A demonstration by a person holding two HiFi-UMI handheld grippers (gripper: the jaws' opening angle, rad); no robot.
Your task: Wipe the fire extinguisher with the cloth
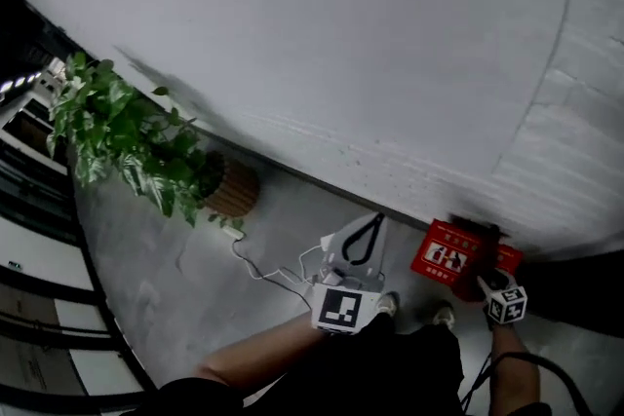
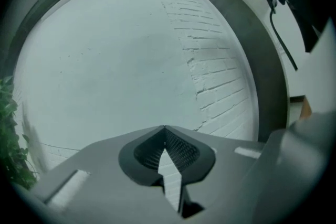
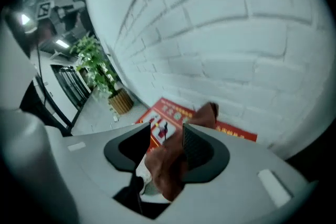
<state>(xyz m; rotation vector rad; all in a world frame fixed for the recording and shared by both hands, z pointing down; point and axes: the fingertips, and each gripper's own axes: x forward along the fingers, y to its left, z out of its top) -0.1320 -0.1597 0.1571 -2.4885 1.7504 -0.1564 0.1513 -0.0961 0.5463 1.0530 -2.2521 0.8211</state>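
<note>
Left gripper [image 2: 164, 129]: jaws closed together, empty, facing white brick wall [image 2: 105, 60]. Right gripper [image 3: 165, 136]: jaws wide apart above red box [image 3: 169, 111], brown cloth [image 3: 167, 168] loose between them.

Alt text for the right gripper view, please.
The right tool has its jaws apart, with a brown cloth hanging loose between them. Beyond it, a red box sits at the foot of a white brick wall, with a potted plant farther left.

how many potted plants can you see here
1: the potted plant stands on the floor at the foot of the white wall, at the head view's left. Others may stand outside the frames.
</note>
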